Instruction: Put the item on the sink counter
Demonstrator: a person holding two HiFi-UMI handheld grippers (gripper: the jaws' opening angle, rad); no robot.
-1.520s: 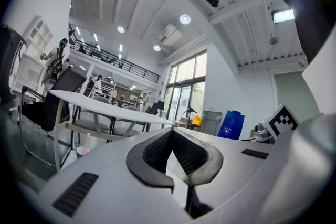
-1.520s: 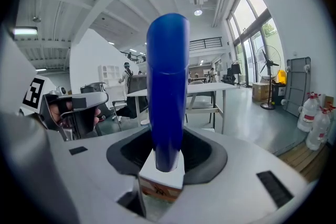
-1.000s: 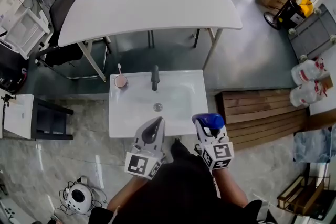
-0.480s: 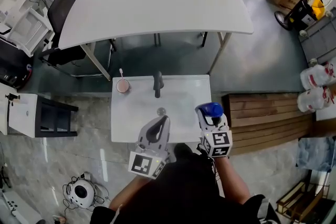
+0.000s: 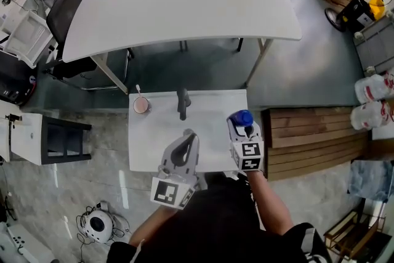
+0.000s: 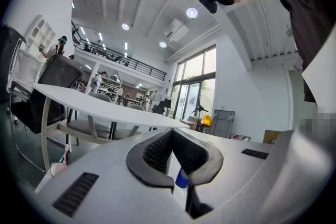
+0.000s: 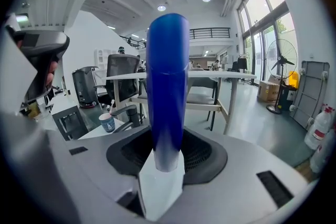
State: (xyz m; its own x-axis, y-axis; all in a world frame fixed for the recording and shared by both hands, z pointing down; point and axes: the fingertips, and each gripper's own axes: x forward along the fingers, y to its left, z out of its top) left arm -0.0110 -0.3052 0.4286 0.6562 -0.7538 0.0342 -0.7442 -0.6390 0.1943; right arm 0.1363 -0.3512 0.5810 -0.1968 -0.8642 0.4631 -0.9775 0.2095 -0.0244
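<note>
Right gripper (image 5: 241, 126) clamps the tube (image 7: 167, 97) over the sink's (image 5: 154, 132) right edge. Left gripper (image 6: 178, 186) is closed, empty. Tube looks light, slick; hold low.

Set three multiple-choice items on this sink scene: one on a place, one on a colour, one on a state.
1. Where does the cup stand?
A) on the white table
B) on the sink counter, left of the faucet
C) on the floor

2. What colour is the far end of the tube in the right gripper?
A) red
B) green
C) blue

3. How do the left gripper jaws stand?
A) together, nothing between them
B) clamped on the cup
C) wide apart

Key: 1 B, the head view shows it at the counter's far left corner. 2 C, the right gripper view shows blue above a white base. 3 A, the left gripper view shows the tips meeting.
</note>
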